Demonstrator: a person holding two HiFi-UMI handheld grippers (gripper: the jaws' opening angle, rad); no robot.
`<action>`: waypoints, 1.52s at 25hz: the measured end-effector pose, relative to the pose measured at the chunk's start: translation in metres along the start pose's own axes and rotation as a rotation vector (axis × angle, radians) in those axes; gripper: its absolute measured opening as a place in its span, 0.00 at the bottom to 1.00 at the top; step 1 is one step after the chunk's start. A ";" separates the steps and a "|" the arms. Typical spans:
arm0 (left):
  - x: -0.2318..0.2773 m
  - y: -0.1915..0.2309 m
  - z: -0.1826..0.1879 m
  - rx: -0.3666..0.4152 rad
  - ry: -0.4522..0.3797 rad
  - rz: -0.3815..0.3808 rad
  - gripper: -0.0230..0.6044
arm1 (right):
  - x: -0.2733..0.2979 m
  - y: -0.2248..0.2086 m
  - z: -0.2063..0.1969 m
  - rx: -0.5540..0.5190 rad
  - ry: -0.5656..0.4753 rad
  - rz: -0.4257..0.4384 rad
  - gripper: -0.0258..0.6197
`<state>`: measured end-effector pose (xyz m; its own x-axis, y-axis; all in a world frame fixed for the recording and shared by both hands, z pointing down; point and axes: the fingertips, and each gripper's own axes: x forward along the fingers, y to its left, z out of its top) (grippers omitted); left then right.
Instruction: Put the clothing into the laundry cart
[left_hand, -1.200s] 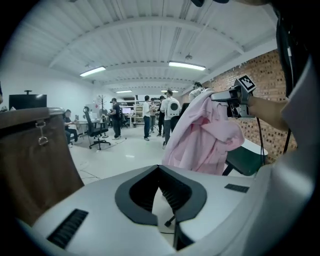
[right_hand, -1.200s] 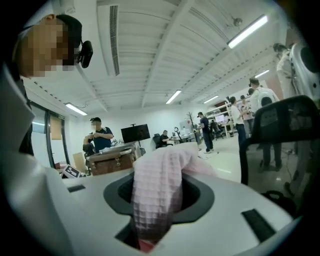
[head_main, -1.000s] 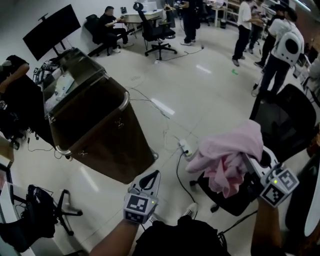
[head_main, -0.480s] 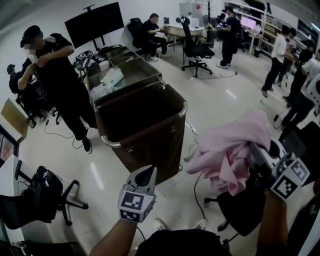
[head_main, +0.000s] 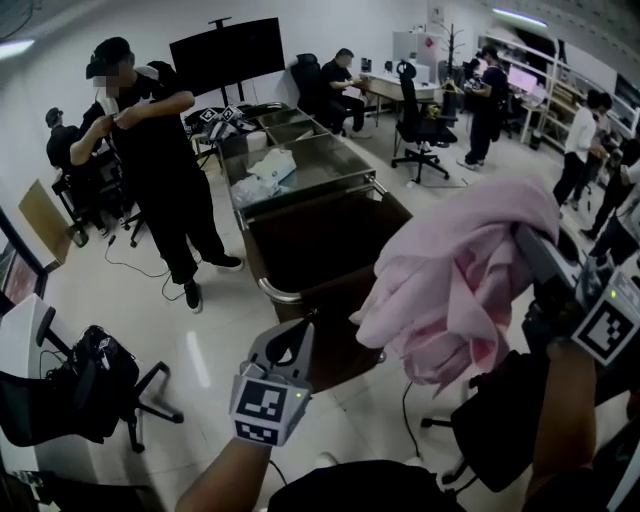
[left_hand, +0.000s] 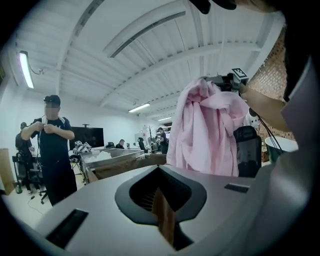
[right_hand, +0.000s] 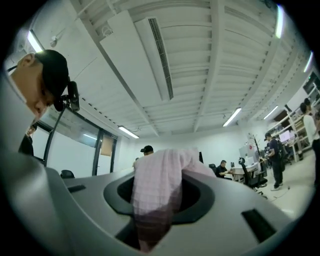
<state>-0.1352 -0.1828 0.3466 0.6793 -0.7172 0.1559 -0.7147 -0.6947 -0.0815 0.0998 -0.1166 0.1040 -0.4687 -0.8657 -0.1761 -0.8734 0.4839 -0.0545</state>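
Pink soft fabric garment (head_main: 465, 285) droops at centre right, pinched at a bunched fold by the right gripper (right_hand: 152, 215); probably light, floppy. Left gripper (head_main: 292, 345) sits closed, empty.

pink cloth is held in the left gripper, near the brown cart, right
Wrong gripper. The pink cloth is held in the right gripper, near the brown cart; the right gripper view shows it pinched between those jaws. The left gripper is shut with nothing in it.
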 end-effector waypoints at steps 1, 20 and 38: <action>-0.007 0.008 -0.001 0.005 -0.003 0.007 0.03 | 0.009 0.005 0.006 0.000 -0.018 0.017 0.28; -0.010 0.101 -0.010 -0.052 -0.013 0.221 0.03 | 0.209 -0.012 0.014 -0.004 -0.035 0.142 0.28; 0.041 0.094 -0.006 -0.043 0.033 0.312 0.03 | 0.236 -0.042 -0.253 -0.006 0.487 0.183 0.28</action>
<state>-0.1749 -0.2771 0.3510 0.4207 -0.8926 0.1622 -0.8946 -0.4379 -0.0892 -0.0079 -0.3733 0.3134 -0.6201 -0.7266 0.2959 -0.7712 0.6338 -0.0598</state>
